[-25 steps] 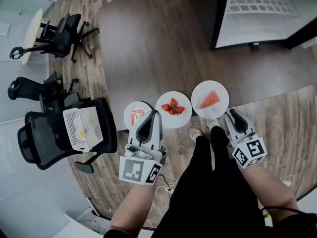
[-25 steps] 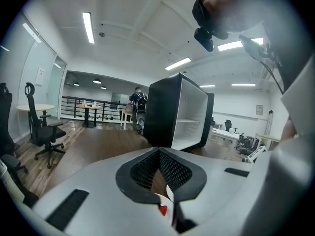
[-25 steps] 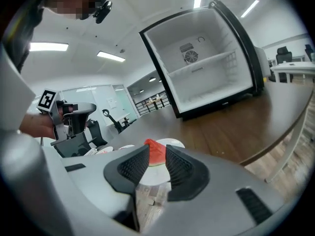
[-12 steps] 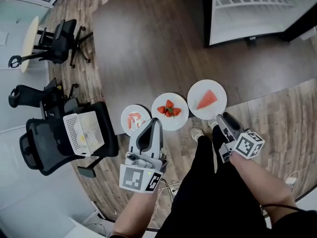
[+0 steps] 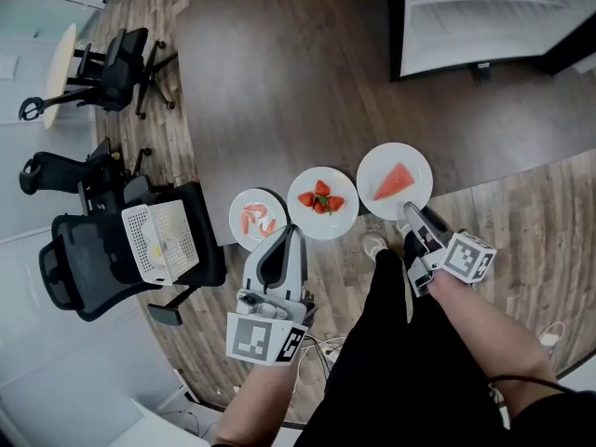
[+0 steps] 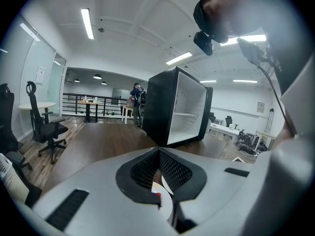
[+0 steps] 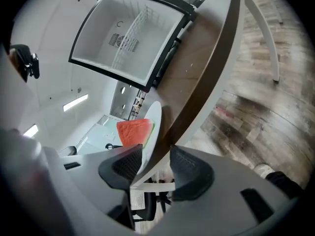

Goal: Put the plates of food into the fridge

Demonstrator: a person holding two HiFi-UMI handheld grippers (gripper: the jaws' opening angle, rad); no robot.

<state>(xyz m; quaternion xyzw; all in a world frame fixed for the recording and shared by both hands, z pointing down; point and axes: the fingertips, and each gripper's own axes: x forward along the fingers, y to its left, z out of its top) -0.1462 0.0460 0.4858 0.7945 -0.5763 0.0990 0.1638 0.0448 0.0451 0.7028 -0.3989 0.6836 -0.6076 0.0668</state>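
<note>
Straddling the rim of the white round plate of red watermelon [image 5: 416, 168] at the near edge of the dark brown wooden table [image 5: 279, 82], the right gripper [image 5: 410, 214] has just been opening its jaws, which stand apart. The left gripper [image 5: 282, 236] pinches the small white plate of pink food [image 5: 238, 205].

**Three viewpoints: one overhead, one on each tool**

The head view looks steeply down from behind both tools onto the table [image 5: 279, 82], with the left gripper [image 5: 289, 231] and right gripper [image 5: 411, 212] at its near edge. The left gripper view looks almost level past its jaw tips, over the tabletop to the fridge [image 6: 179, 107] well ahead. The right gripper view, rolled sideways, sits close at the table's edge, the watermelon plate [image 7: 153, 118] between its jaws. All three share table and fridge.
</note>
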